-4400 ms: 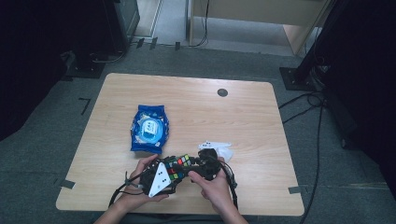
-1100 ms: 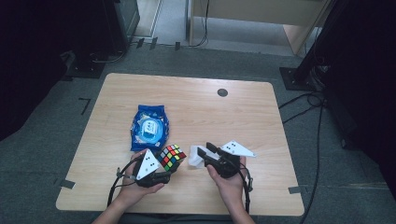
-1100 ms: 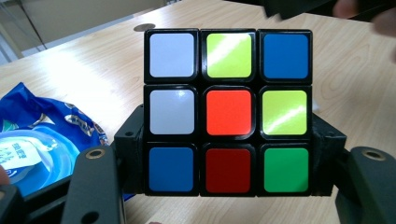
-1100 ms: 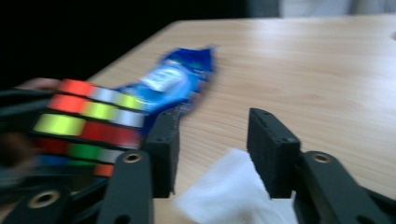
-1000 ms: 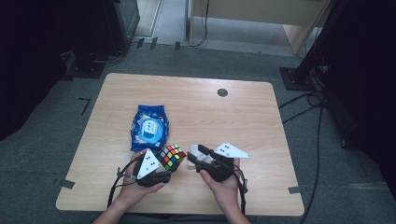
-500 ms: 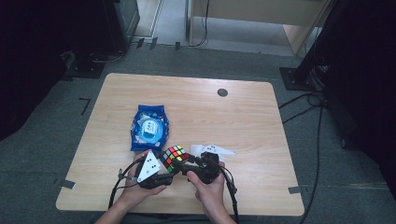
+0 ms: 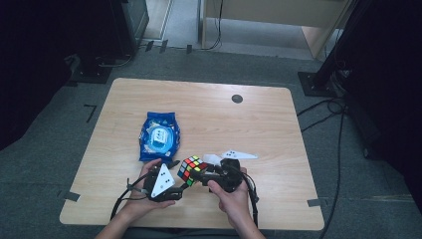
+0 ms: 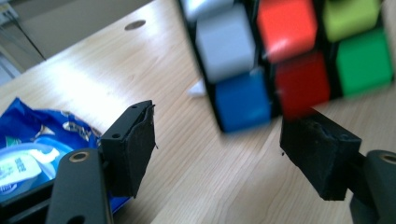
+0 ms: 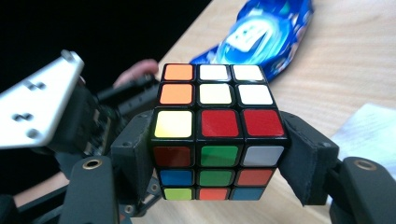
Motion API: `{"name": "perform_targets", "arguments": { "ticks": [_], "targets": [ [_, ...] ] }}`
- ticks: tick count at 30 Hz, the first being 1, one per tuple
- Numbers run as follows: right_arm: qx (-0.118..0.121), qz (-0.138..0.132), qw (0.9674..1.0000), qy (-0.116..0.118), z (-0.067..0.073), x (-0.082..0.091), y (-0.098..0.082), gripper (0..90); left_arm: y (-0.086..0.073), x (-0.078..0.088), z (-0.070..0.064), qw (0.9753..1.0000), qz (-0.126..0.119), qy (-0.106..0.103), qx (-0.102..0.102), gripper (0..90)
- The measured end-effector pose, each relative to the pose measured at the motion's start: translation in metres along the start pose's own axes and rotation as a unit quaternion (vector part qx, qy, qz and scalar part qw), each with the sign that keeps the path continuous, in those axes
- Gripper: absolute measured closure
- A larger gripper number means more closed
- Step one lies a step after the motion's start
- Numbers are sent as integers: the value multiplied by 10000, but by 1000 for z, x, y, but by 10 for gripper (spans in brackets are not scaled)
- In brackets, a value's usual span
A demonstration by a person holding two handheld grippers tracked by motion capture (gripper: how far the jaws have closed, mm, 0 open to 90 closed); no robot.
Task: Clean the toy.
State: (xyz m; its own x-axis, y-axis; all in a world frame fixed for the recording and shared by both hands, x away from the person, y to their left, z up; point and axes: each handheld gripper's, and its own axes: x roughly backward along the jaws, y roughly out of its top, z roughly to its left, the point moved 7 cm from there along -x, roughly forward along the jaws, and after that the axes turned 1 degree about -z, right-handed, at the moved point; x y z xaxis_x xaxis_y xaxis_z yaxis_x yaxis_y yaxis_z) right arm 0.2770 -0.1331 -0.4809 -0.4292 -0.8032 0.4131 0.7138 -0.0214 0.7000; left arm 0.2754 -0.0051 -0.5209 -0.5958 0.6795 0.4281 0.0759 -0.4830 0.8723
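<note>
Above the near edge of the tabletop (image 7: 278,124), the right gripper (image 9: 219,154) clamped the puzzle cube (image 9: 217,128) between its jaws, while the left gripper (image 8: 219,154), its jaws just opening, stood clear of the cube, so the handover looked nearly complete.
</note>
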Motion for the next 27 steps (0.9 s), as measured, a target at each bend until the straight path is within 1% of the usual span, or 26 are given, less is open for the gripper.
{"name": "perform_targets", "arguments": {
  "ticks": [1, 4, 6, 13, 15, 17, 19, 21, 22, 23, 24, 25, 27],
  "targets": [
    [8, 12, 10000, 21, 2, -2, -1, 348, 0, 0, -2, 10000, -2, 28, -84, 257],
    [46, 37, 10000, -29, 3, -4, -1, 347, 2, 0, -5, 9999, -50, 72, -111, 220],
    [4, 82, 10000, -11, 4, -4, -1, 347, 3, -1, -7, 9999, -76, 45, -130, 195],
    [-79, 286, 9995, -49, 3, -10, -6, 347, 7, -1, -14, 9995, -161, 35, -265, 187],
    [-69, 348, 9994, -59, 3, -12, -7, 347, 7, -1, -17, 9993, -187, 4, -308, 201],
    [-87, 344, 9993, -101, 3, -12, -7, 347, 7, -1, -19, 9992, -213, -32, -350, 263],
    [-122, 370, 9992, -78, 2, -12, -7, 347, 8, -1, -20, 9991, -225, -68, -339, 270],
    [-107, 412, 9991, -31, 1, -12, -7, 344, 8, 0, -20, 9990, -246, -117, -367, 292],
    [-122, 455, 9989, -2, 2, -12, -8, 342, 8, 1, -19, 9990, -293, -87, -329, 330],
    [-89, 483, 9988, 34, 2, -13, -8, 345, 8, 2, -16, 9992, -291, -63, -255, 341],
    [-17, 462, 9989, 95, 1, -12, -7, 342, 8, 2, -12, 9994, -292, -35, -161, 342],
    [-17, 453, 9988, 176, 1, -11, -6, 340, 7, 3, -8, 9996, -268, 12, -92, 342],
    [88, 388, 9987, 305, 0, -6, -3, 335, 4, 5, 3, 9995, -254, 158, 135, 342]
  ]
}}
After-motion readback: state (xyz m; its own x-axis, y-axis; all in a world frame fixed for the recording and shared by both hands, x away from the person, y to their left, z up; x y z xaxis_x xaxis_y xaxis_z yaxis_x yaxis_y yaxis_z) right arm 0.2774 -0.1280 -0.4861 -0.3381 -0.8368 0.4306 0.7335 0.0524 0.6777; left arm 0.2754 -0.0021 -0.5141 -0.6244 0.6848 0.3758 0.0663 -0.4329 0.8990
